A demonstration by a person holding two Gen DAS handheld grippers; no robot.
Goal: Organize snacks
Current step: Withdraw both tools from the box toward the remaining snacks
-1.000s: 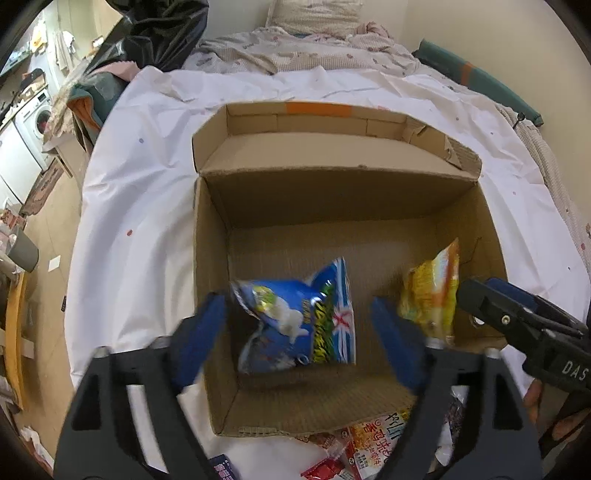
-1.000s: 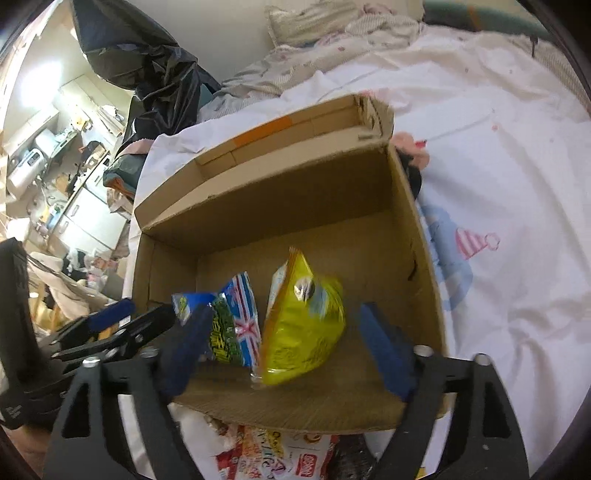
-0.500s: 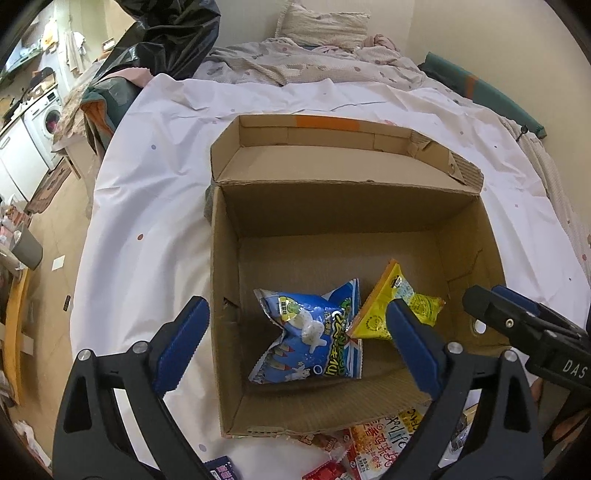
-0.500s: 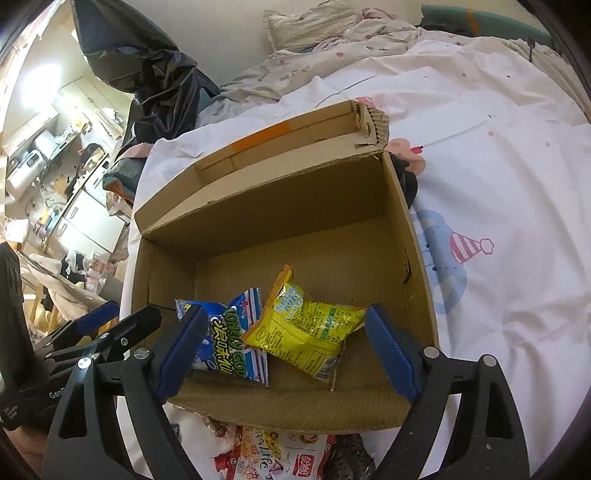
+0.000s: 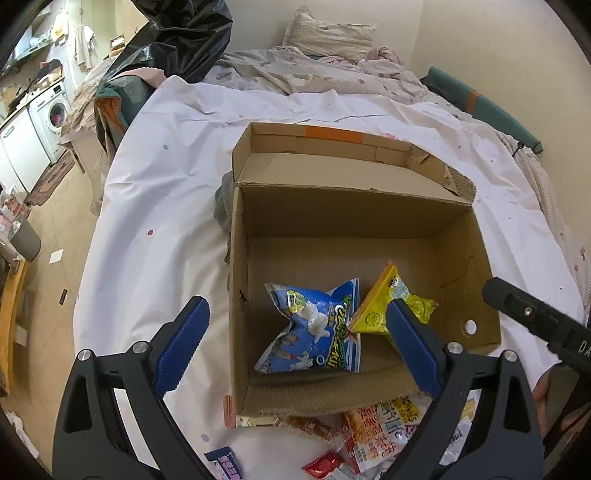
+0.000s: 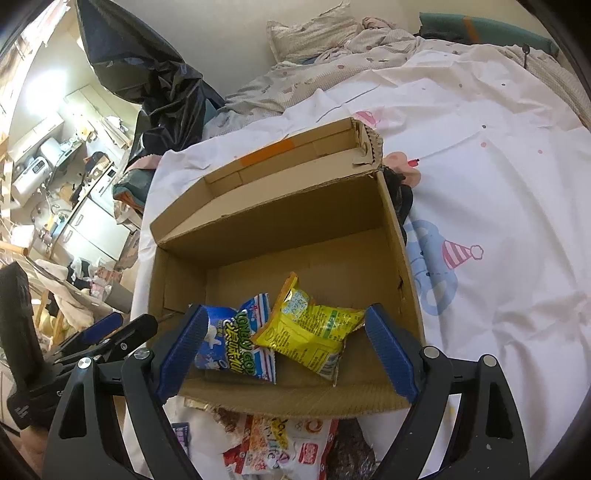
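An open cardboard box (image 5: 476, 236) (image 6: 402, 258) stands on a white bedsheet. Inside it lie a blue snack bag (image 5: 314, 328) (image 6: 236, 343) and a yellow snack bag (image 5: 376, 310) (image 6: 310, 328), leaning against each other. My left gripper (image 5: 295, 343) is open and empty, above the box's near left corner. My right gripper (image 6: 288, 350) is open and empty, above the box's near wall. The right gripper also shows at the right edge of the left wrist view (image 5: 535, 321). A pile of snack packets (image 5: 373, 432) (image 6: 284, 439) lies in front of the box.
A black plastic bag (image 5: 177, 37) and rumpled bedding with a pillow (image 5: 328, 33) lie beyond the box. The bed's left edge drops to a floor with a washing machine (image 5: 51, 110). A dark cloth (image 6: 400, 195) lies by the box's right side.
Both bags left the grippers and came to rest on the box floor. Both grippers opened wider and drew back toward me, away from the box.
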